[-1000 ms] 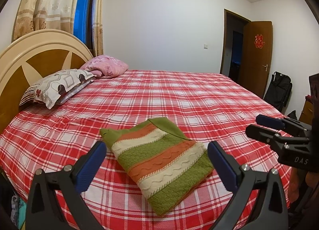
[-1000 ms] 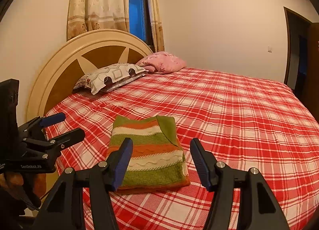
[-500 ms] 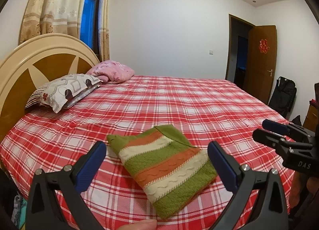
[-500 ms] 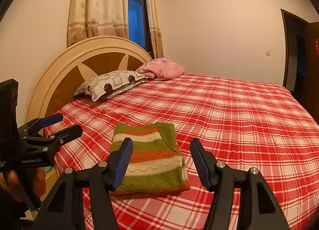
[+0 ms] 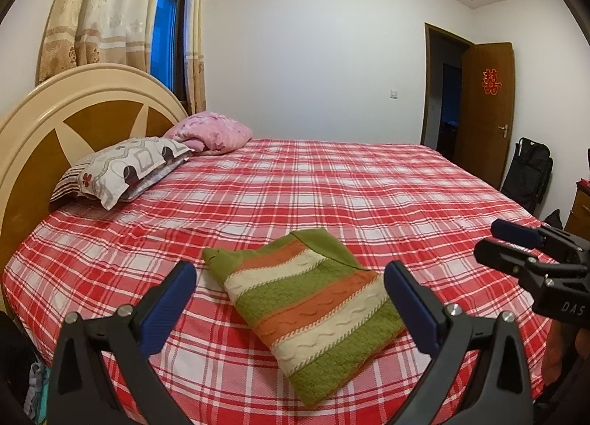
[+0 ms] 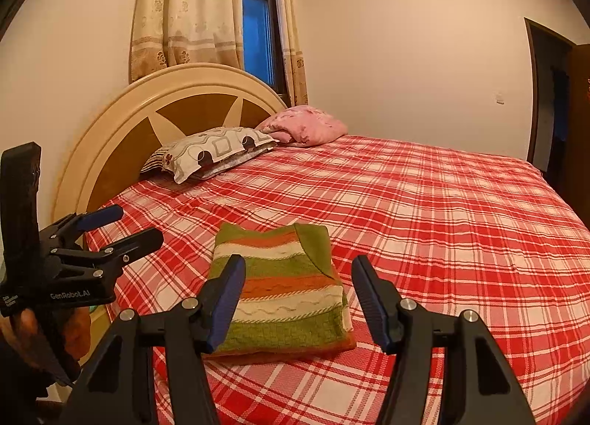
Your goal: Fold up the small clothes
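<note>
We see a folded striped sweater (image 5: 309, 310) lying flat on the red plaid bedspread (image 5: 332, 185), near the bed's front edge, nothing touching it. Left gripper (image 5: 291, 299) hangs above the bed edge, jaws spread wide with nothing between the pads; the sweater sits beyond and between them in its own view. Right gripper (image 6: 298, 299) is likewise released, jaws apart and empty, sweater just past its left finger.

Left wrist view alone gives us the open brown door (image 5: 486, 111) with a red ornament, the dark doorway, a black bag (image 5: 531, 170) against the wall, and the right gripper from the side at the right edge. Right wrist view alone gives us the left gripper from the side at the left edge, with part of the hand (image 6: 22, 325) holding it, plus more of the wall left of the curtain (image 6: 191, 12).

Both views share the round headboard (image 6: 121, 137), patterned pillow (image 6: 214, 152), pink pillow (image 6: 306, 124) and window.
</note>
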